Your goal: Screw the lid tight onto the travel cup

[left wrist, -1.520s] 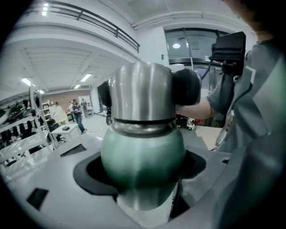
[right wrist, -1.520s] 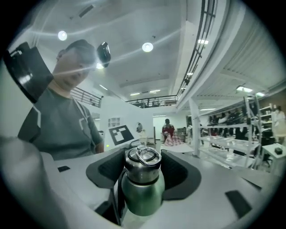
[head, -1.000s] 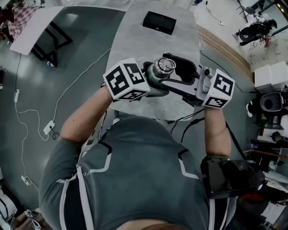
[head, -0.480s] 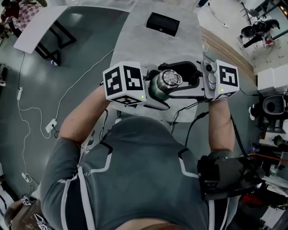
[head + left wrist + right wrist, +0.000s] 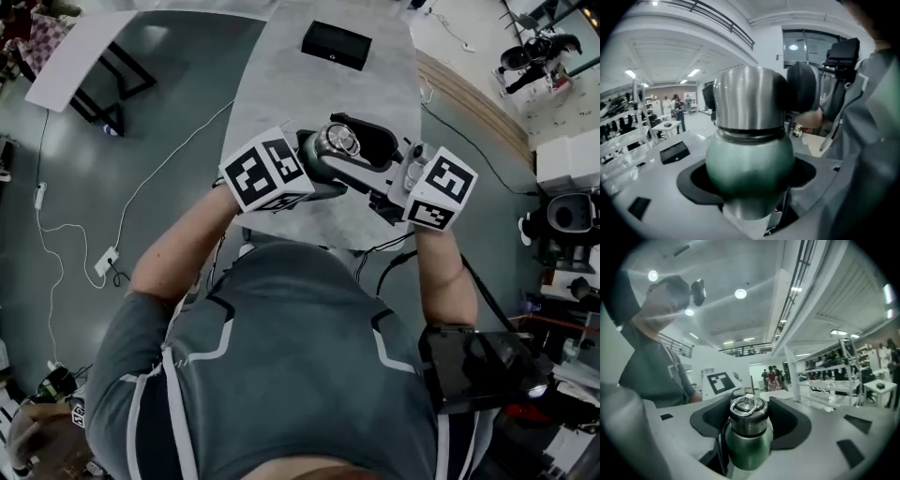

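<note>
Over the near end of the tabletop point(image 5: 309, 89), close to the person's chest, the travel cup point(image 5: 747, 448) is held in the air and tilted, resting on nothing. The left gripper point(image 5: 748, 177) is clamped round its green body. The right gripper point(image 5: 750, 422) has just been closing with the lid point(image 5: 747, 98) between its jaws, and its pads appear to bear on the lid's sides. Judged step: the tightening turn itself — lid seated on the neck, grip taken at both ends. The next move calls for a twist of the right wrist against a firmly braced left, with care that the smooth steel does not slip in the pads. Condition of the cup: rounded dark green shoulder, brushed steel lid, a dark seam where they meet, and a small steel ring point(image 5: 746, 404) lying on top.
</note>
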`<state>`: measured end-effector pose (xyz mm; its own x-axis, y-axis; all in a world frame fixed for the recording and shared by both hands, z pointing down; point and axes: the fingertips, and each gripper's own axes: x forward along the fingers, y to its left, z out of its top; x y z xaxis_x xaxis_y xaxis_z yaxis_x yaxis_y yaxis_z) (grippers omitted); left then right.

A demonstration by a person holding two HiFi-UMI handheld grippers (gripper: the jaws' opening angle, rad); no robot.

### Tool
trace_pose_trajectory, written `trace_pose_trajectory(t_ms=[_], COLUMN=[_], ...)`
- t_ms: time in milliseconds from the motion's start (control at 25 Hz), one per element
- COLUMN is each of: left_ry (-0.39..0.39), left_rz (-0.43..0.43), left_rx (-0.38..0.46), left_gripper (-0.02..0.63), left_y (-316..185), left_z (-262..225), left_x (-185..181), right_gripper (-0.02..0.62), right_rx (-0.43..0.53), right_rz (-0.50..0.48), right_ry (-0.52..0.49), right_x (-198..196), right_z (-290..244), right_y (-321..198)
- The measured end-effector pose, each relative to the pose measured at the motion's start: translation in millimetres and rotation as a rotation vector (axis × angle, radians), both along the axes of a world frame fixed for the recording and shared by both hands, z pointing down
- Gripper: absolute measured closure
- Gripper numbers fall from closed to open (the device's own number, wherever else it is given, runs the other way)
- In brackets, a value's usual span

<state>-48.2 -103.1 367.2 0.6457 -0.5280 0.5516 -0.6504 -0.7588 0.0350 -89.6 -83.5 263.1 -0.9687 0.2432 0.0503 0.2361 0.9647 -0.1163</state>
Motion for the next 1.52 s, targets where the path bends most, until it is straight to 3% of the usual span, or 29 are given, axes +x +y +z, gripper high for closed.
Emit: trace_pose_trajectory(t_ms=[200,400,560,680,800,960,1040,1200,1360,1520], left_ry=[0.103,0.169,0.173,0.181,0.154,0.053,0.059,0.165,0.204,0.278], left_rz=[0.359,0.485,0.464,0.394,0.263,0.037,0.015,0.152,0.235,0.344], left_rx=[0.007,-0.054,-0.051,-0.054,-0.058,-0.071,-0.085,-0.102,-0.135,-0.181], left_gripper=[0.215,0.215,0.215,0.215,0.215,0.215,0.215,0.215,0.215,0.215], left_y=[51,70,65,55,39,11,8,25,34,53], left_z=[-34,-45,-46,-42,-29,-3,2,-11,-19,-29], left_x=[31,43,45,39,29,3,-1,18,24,28], right_gripper=[0.288,0.290,0.314,0.318,0.319,0.319,0.319,0.319,0.314,0.288], right_rx=[0.026,0.088,0.069,0.029,0.001,-0.009,-0.029,-0.058,-0.052,-0.098], right_rz=[-0.422,-0.587,-0.577,-0.490,-0.314,-0.012,0.044,-0.081,-0.203,-0.377], right_ry=[-0.083,-0.107,-0.131,-0.159,-0.163,-0.123,-0.104,-0.111,-0.086,-0.177], right_x=[31,34,32,25,16,-2,-5,5,9,22], right_z=[-28,-36,-41,-37,-25,-3,3,-5,-14,-37], right_y=[40,60,58,46,31,3,-1,12,19,25])
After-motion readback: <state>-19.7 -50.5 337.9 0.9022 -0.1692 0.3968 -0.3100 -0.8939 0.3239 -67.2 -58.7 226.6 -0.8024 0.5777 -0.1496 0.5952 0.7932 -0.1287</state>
